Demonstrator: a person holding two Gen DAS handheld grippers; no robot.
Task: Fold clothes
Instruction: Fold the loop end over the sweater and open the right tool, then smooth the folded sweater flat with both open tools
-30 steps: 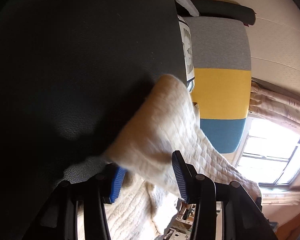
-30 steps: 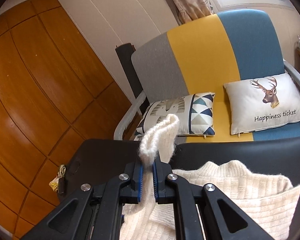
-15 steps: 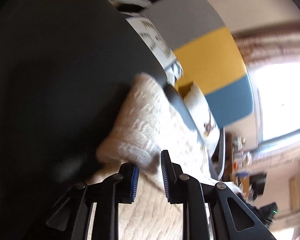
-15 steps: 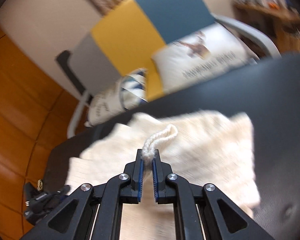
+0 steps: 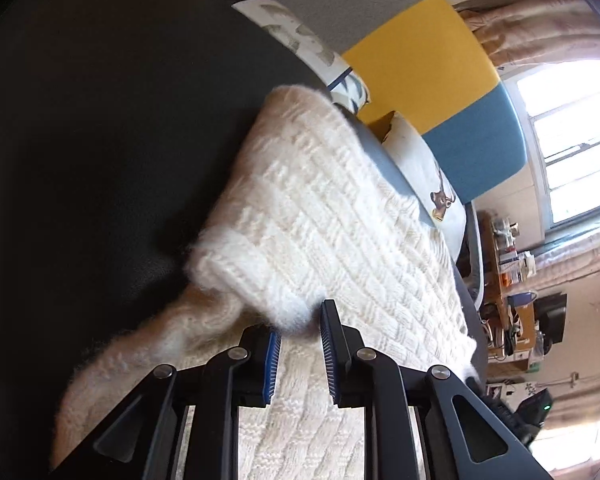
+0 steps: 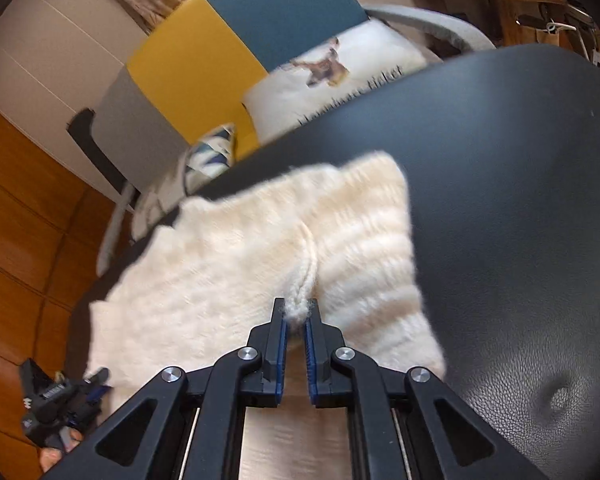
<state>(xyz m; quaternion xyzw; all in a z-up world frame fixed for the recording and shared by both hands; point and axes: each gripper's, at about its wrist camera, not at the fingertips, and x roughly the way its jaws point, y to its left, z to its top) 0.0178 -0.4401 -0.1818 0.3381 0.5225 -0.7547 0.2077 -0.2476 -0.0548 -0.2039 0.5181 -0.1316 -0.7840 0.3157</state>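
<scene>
The cream knitted sweater [image 6: 260, 248], lifted a second ago, now lies spread on the black leather bench [image 6: 520, 168], the right gripper [image 6: 296, 320] still pinching a fold of knit, while the left gripper [image 5: 300, 336], fingers spread, has let its cuff [image 5: 260, 280] go.

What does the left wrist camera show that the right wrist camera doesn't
Only the left wrist view shows the window and the sweater's folded-over cuff at the open left gripper. Only the right wrist view shows the wooden wall panels, the other gripper seen from outside at the lower left, and the right gripper shut on a bunched edge of the sweater. Both show the cream knit sweater on the black table, the striped sofa and the deer cushion.
</scene>
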